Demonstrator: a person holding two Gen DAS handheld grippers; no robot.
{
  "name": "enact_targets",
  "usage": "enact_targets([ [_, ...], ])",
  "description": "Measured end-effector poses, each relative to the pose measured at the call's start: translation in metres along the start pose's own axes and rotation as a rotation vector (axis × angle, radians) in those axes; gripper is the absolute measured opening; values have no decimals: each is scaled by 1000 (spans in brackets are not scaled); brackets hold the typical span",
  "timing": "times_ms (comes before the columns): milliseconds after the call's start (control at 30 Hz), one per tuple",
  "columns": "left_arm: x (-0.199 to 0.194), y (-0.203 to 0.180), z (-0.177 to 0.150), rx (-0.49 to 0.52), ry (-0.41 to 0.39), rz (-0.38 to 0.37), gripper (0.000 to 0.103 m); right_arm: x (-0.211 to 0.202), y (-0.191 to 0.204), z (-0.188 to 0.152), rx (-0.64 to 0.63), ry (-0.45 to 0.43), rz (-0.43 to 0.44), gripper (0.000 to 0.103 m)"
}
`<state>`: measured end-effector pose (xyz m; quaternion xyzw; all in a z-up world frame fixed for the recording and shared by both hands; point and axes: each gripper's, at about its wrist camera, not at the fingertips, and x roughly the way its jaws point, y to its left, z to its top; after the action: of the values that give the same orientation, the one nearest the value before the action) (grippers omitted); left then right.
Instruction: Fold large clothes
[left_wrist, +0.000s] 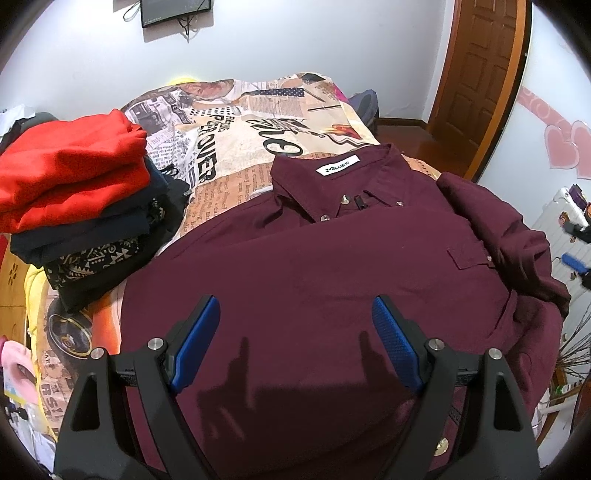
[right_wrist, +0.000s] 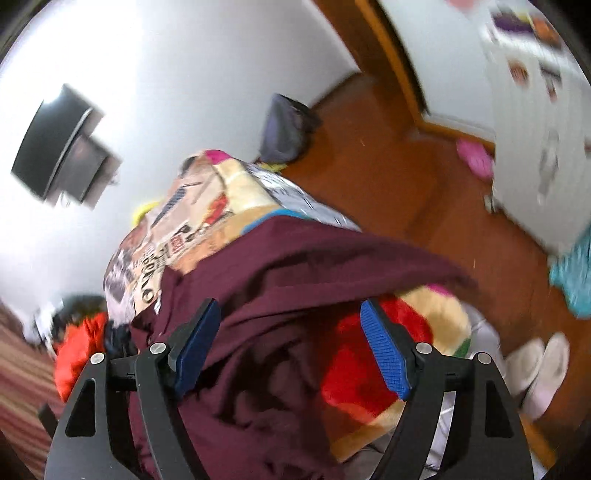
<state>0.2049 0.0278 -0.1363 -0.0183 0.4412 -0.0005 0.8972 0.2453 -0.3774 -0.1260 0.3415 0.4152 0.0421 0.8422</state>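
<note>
A maroon button-down shirt lies front up on the bed, collar and white label at the far end, its right sleeve bunched at the bed's edge. My left gripper is open and empty, held above the shirt's lower front. The right wrist view is tilted and blurred: the shirt drapes over the bed's edge there. My right gripper is open and empty above that draped part.
A stack of folded clothes, red on top and dark ones below, sits on the bed's left side. The printed bedspread covers the bed. A wooden door and a wood floor with slippers lie to the right.
</note>
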Motion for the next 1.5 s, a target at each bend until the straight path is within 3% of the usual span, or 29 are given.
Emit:
enact_targets([
  [133, 2, 2, 0, -10, 7, 5, 84, 27, -27, 5, 126, 56, 26, 75],
  [300, 3, 6, 1, -22, 8, 13, 84, 56, -39, 13, 163, 79, 11, 75],
  [367, 4, 8, 0, -29, 9, 15, 84, 62, -41, 18, 154, 84, -8, 68],
  [467, 4, 12, 0, -38, 9, 16, 84, 69, -43, 22, 117, 92, -53, 44],
  [533, 5, 13, 0, -44, 8, 19, 84, 68, -42, 24, 82, 90, -102, 21],
  [600, 4, 17, -1, -51, 6, 21, 84, 60, -42, 27, 66, 79, -89, 13],
  [667, 3, 19, -1, -57, 3, 22, 84, 47, -36, 32, 38, 38, -84, 10],
  [733, 2, 22, -1, -64, -2, 22, 84, 26, -23, 36, -13, -22, -77, 10],
  [867, -3, 26, -1, -70, -19, 23, 84, -18, 21, 49, -88, -111, 27, 9],
  [1000, -11, 33, -1, -82, -43, 17, 84, -63, 94, 49, -251, -200, 174, 9],
  [1100, -20, 41, -3, -91, -66, 18, 84, -81, 152, 34, -389, -209, 280, 9],
  [1233, -30, 56, -6, -108, -87, 33, 84, -77, 224, -9, -560, -128, 390, 9],
  [1367, -41, 77, -12, -145, -105, 51, 84, -36, 270, -62, -701, -6, 401, 9],
  [1500, -51, 102, -25, -188, -111, 76, 84, 39, 291, -133, -817, 270, 359, 9],
])
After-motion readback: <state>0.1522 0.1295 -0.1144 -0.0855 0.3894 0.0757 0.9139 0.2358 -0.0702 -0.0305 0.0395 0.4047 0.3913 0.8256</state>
